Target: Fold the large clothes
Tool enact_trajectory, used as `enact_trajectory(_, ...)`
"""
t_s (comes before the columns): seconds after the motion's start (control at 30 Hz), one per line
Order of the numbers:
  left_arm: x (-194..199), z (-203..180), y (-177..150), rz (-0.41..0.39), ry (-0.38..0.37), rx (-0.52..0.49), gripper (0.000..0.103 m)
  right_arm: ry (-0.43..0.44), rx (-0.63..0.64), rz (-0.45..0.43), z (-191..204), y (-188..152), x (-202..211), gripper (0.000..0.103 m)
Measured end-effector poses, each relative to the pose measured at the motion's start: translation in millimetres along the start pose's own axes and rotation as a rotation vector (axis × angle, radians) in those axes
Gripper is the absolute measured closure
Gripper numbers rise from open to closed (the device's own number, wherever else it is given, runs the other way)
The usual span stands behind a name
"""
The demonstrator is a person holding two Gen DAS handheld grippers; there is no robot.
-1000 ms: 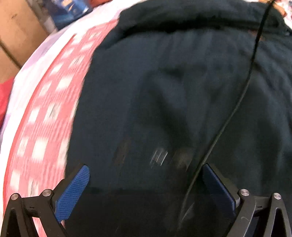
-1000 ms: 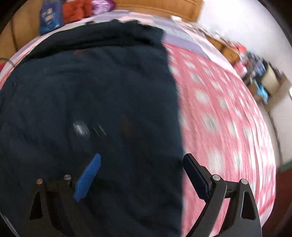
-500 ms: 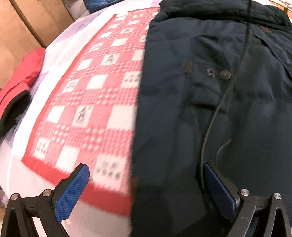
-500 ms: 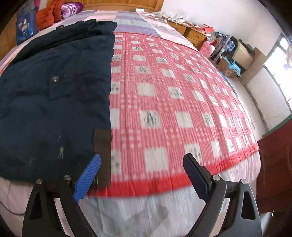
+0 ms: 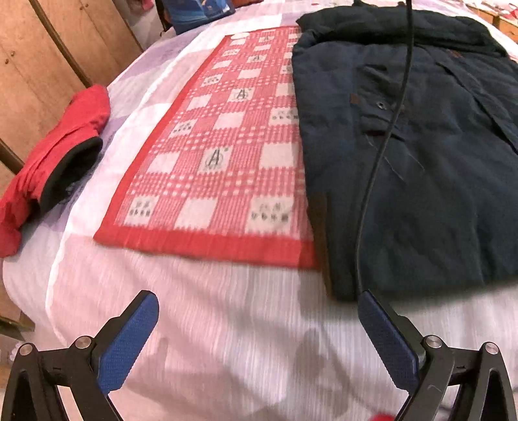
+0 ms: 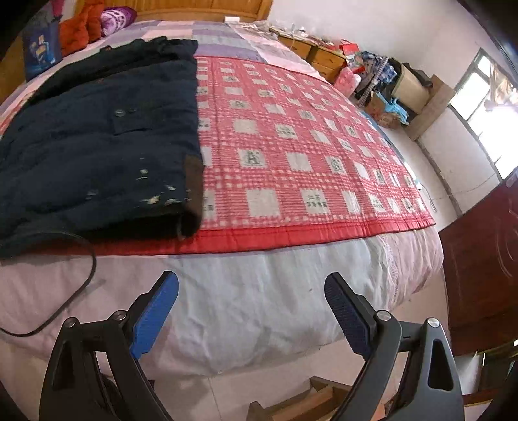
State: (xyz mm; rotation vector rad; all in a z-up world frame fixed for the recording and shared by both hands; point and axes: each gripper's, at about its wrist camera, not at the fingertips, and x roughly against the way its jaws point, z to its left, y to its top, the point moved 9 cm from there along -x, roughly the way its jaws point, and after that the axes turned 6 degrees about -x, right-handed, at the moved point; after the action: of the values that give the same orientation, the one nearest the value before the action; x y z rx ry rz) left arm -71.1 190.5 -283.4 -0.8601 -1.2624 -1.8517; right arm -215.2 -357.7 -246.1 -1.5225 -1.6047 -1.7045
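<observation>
A large dark navy jacket (image 5: 404, 168) lies flat on the red checked blanket (image 5: 220, 155) on the bed; it also shows in the right wrist view (image 6: 97, 136) at the left. My left gripper (image 5: 255, 324) is open and empty, above the white sheet just short of the jacket's near hem. My right gripper (image 6: 251, 304) is open and empty, above the bed's foot edge, to the right of the jacket's near corner (image 6: 191, 207). A black cable (image 5: 382, 145) crosses the jacket in the left wrist view.
A red and black garment (image 5: 55, 152) lies at the bed's left edge by a wooden wardrobe (image 5: 42, 58). Red and purple bundles (image 6: 94, 22) and a blue bag (image 6: 42, 51) sit by the headboard. Cluttered cabinets (image 6: 365, 68) line the right wall; a dark red door (image 6: 485, 275) stands right.
Both grippers have pulled back from over the jacket toward the foot of the bed. The jacket stays flat on the blanket. Both stay open.
</observation>
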Motion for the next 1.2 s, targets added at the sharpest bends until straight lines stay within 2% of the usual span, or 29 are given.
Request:
enact_trajectory(0.17, 17, 8, -24, -0.006, 0.002, 0.047, 0.001, -0.002, -0.014, -0.036, 4, 1, 10, 0.009)
enact_trajectory(0.33, -1, -5, -13, -0.013, -0.015, 0.065, 0.001, 0.002, -0.037, -0.041, 7, 4, 11, 0.009)
enact_trajectory(0.43, -20, -11, -15, 0.017, -0.020, 0.084, 0.001, 0.015, -0.032, -0.052, 12, 8, 10, 0.009)
enact_trajectory(0.53, -21, -14, -16, 0.022, -0.032, 0.098, 0.001, 0.019, -0.014, -0.059, 15, 9, 9, 0.009)
enact_trajectory(0.6, -12, -10, -23, 0.012, -0.009, 0.064, 0.001, 0.009, 0.003, -0.064, 15, 8, 9, 0.009)
enact_trajectory(0.73, 20, 40, -49, 0.036, 0.081, 0.066, 0.001, -0.010, -0.009, -0.059, 2, 6, 8, 0.009)
enact_trajectory(0.83, 44, 85, -68, 0.080, 0.158, 0.030, 0.001, -0.022, -0.041, -0.056, -9, 9, 6, 0.009)
enact_trajectory(0.9, 54, 112, -78, 0.109, 0.232, -0.005, 0.001, -0.030, -0.053, -0.062, -12, 13, 7, 0.009)
enact_trajectory(1.0, 79, 163, -91, 0.125, 0.407, -0.062, 0.001, -0.030, -0.058, -0.079, -11, 22, 9, 0.009)
enact_trajectory(1.07, 92, 182, -90, 0.096, 0.484, -0.075, 0.001, -0.027, -0.056, -0.089, -7, 27, 9, 0.009)
enact_trajectory(1.13, 108, 199, -80, 0.032, 0.618, -0.104, 0.001, -0.023, -0.045, -0.098, 0, 33, 10, 0.009)
enact_trajectory(1.17, 117, 209, -73, -0.018, 0.684, -0.083, 0.001, -0.021, -0.039, -0.101, 2, 35, 10, 0.009)
enact_trajectory(1.2, 123, 214, -66, -0.061, 0.709, -0.048, 0.001, -0.013, -0.033, -0.103, 8, 37, 10, 0.009)
